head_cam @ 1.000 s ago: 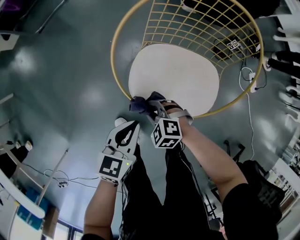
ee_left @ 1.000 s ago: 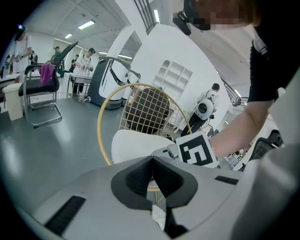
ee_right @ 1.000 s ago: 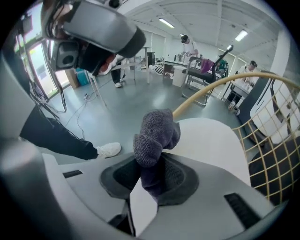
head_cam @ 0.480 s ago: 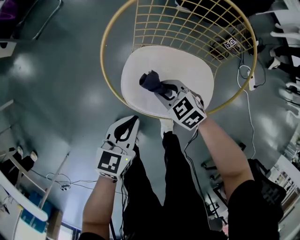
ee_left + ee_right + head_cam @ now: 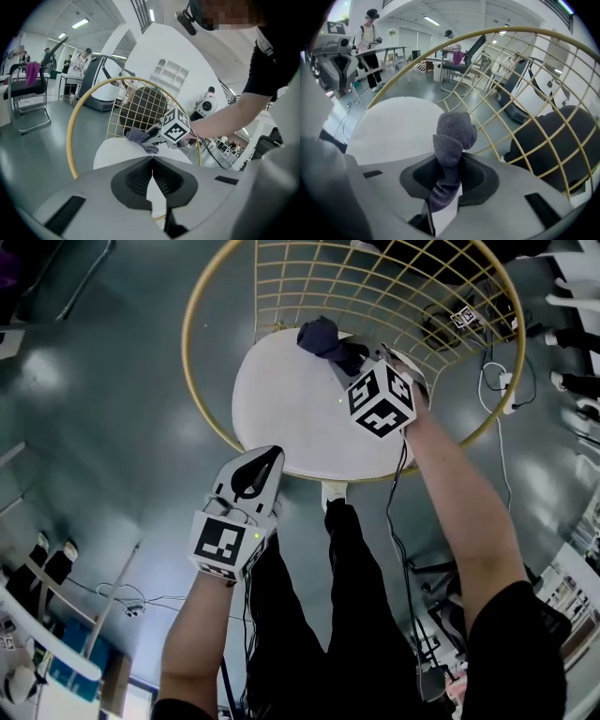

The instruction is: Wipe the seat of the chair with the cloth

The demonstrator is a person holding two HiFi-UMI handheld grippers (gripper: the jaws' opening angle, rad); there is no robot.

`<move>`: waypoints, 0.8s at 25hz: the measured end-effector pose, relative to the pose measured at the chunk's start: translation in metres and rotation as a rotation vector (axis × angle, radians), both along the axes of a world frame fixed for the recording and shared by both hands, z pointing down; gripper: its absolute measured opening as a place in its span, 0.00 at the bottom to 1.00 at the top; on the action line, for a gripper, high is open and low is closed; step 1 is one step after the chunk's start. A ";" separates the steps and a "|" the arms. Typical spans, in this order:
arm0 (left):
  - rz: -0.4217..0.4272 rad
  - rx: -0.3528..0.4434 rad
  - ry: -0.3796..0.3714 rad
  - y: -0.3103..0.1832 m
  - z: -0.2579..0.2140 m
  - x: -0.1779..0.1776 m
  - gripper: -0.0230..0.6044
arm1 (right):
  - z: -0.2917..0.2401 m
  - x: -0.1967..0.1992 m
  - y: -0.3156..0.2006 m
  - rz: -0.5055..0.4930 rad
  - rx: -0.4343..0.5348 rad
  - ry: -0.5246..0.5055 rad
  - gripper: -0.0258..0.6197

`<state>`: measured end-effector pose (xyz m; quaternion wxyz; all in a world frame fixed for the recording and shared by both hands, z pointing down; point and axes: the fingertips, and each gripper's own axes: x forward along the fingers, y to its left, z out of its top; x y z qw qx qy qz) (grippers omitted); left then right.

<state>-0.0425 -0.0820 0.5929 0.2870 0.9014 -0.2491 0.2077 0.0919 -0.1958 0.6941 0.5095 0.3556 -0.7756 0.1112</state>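
Both closed: right claw (image 5: 345,358) grips cloth (image 5: 319,334) at back edge of seat (image 5: 286,413); left claw (image 5: 271,455) empty, near front rim.

Head view: overhead, facing steeply down on the white seat (image 5: 281,418), gold wire backrest (image 5: 375,287), left gripper (image 5: 269,456) and right gripper (image 5: 345,354). Left gripper view: low at the seat's front edge, looking along its fingers (image 5: 126,180) across the seat toward the backrest and right gripper. Right gripper view: close over the seat's rear, past the cloth (image 5: 452,140) into the backrest; all three share seat and backrest.
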 end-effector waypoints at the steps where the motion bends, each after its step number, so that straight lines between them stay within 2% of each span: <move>1: 0.004 0.003 -0.003 -0.001 0.001 0.002 0.06 | 0.002 0.001 0.001 -0.013 0.000 0.015 0.21; 11: 0.055 0.039 -0.038 -0.041 0.020 0.013 0.06 | 0.017 -0.011 0.000 -0.044 -0.026 0.006 0.21; 20: 0.083 0.033 -0.083 -0.029 0.027 0.000 0.06 | 0.018 -0.038 0.037 -0.112 -0.040 0.010 0.20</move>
